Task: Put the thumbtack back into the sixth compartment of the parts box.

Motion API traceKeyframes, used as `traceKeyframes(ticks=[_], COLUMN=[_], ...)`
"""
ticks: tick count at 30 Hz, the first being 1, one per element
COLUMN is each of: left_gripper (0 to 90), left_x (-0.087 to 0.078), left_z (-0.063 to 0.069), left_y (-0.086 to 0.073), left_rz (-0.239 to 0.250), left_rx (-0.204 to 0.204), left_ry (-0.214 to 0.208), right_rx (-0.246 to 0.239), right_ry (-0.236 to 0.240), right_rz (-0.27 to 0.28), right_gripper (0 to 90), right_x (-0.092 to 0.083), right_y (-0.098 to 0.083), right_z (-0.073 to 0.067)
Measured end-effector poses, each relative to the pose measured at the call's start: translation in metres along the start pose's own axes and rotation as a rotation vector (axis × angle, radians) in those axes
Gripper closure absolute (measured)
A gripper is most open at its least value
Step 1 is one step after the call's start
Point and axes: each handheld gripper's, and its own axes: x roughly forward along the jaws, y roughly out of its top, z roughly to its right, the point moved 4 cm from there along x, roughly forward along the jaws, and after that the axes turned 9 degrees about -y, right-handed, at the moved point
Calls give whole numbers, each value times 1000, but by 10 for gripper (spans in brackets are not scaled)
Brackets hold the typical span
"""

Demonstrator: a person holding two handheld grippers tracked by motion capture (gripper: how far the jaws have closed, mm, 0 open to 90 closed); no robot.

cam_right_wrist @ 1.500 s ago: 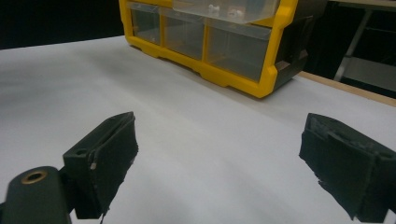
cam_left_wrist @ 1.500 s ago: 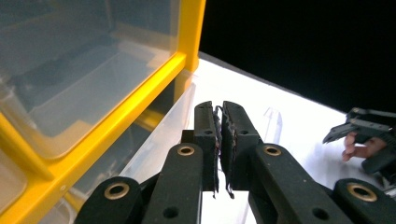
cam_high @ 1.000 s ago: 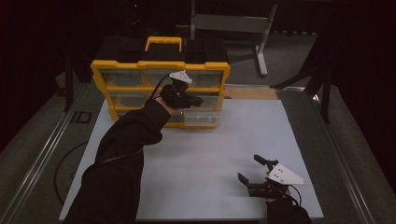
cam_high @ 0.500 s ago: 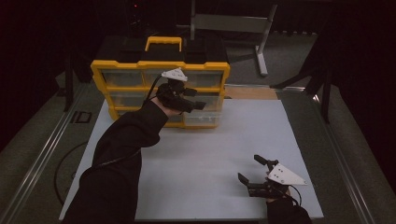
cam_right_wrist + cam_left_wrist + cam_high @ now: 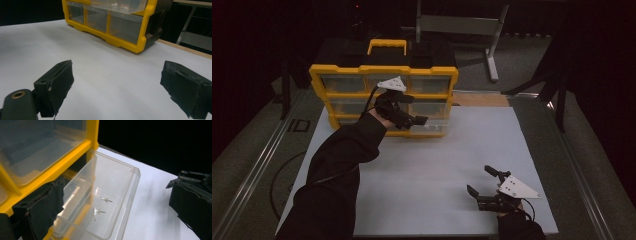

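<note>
A yellow organizer [image 5: 384, 70] with clear drawers stands at the back of the white table. One clear drawer [image 5: 112, 185] is pulled out toward me, and two clear push pins [image 5: 98, 211] lie on its floor. My left gripper [image 5: 413, 110] hovers at this drawer [image 5: 432, 126]. Its jaws have just been opening and now stand wide, the drawer's front between them with no pad pressing on it. In its own view the left gripper [image 5: 113, 202] straddles the drawer. My right gripper [image 5: 481, 181] rests low at the table's front right, open and holding nothing; the same right gripper [image 5: 120, 85] faces the organizer [image 5: 112, 37].
The white tabletop [image 5: 452, 170] stretches between the organizer and the right gripper. A black handle-topped case with a yellow grip [image 5: 387, 46] sits on the organizer. A grey metal stand [image 5: 492, 45] rises behind the table. A cable [image 5: 282, 180] trails off the left edge.
The left gripper's jaws have spread from shut to wide apart at the pulled-out drawer. The hand has barely shifted. The right gripper has stayed in place.
</note>
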Motion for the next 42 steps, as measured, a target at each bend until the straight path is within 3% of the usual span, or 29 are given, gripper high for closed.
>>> traceKeyframes(ticks=[6, 12, 30, 42], left_gripper=[0, 0, 0, 0], left_x=[-3, -9, -34, -55], left_z=[2, 3, 13, 24], left_y=[-7, -15, -56, -86], left_rz=[-4, 13, 7, 33], left_rx=[19, 4, -11, -24], left_ry=[19, 21, 41, 64], right_rx=[1, 1, 2, -2], right_ry=[2, 1, 2, 4], right_rz=[1, 1, -2, -6], right_gripper=[108, 109, 108, 109], right_x=[0, 0, 0, 0], right_y=[0, 0, 0, 0], right_z=[0, 0, -1, -2])
